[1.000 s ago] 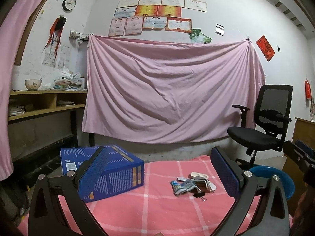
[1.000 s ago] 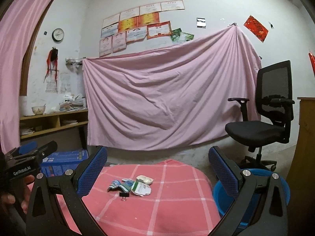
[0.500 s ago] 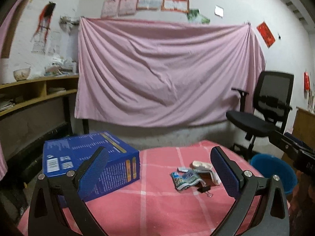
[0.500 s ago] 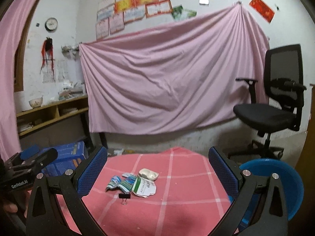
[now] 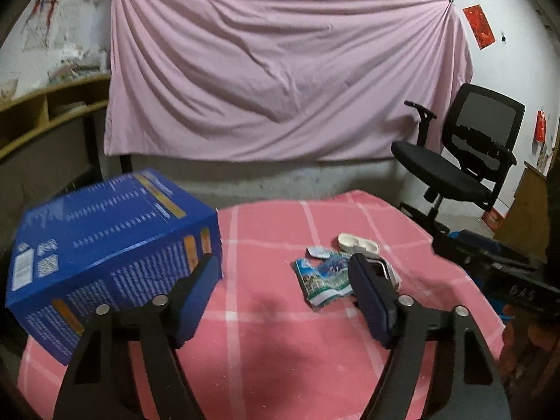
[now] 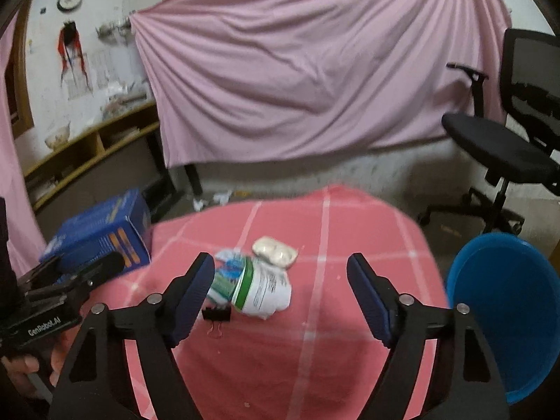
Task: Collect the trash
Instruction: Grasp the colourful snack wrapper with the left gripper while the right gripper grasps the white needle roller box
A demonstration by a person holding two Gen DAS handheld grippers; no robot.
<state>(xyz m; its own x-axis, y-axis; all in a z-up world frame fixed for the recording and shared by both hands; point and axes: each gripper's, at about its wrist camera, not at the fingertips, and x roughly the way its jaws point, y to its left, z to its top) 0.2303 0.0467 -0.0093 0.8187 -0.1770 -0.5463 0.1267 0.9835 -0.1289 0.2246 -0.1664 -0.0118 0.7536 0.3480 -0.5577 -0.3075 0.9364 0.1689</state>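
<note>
A small pile of trash lies on the pink checked tablecloth [image 6: 329,332]: a crumpled white and green wrapper [image 6: 262,288], a blue-green printed wrapper [image 5: 323,278], a white plastic blister tray [image 6: 274,252] and a black binder clip [image 6: 217,315]. The tray also shows in the left wrist view [image 5: 357,243]. My right gripper [image 6: 280,294] is open and empty, hovering just short of the pile. My left gripper [image 5: 281,297] is open and empty, left of the pile, its right finger covering part of it. A blue bin [image 6: 504,311] stands off the table's right edge.
A large blue carton [image 5: 112,255] sits on the table's left side, close to my left gripper's left finger. A black office chair [image 5: 465,161] stands at the right. A pink sheet [image 5: 280,80] hangs behind. Wooden shelves [image 6: 87,147] line the left wall.
Both grippers have tilted down and moved in toward the table. The trash pile now lies closer, between the right gripper's fingers. Both stay open.
</note>
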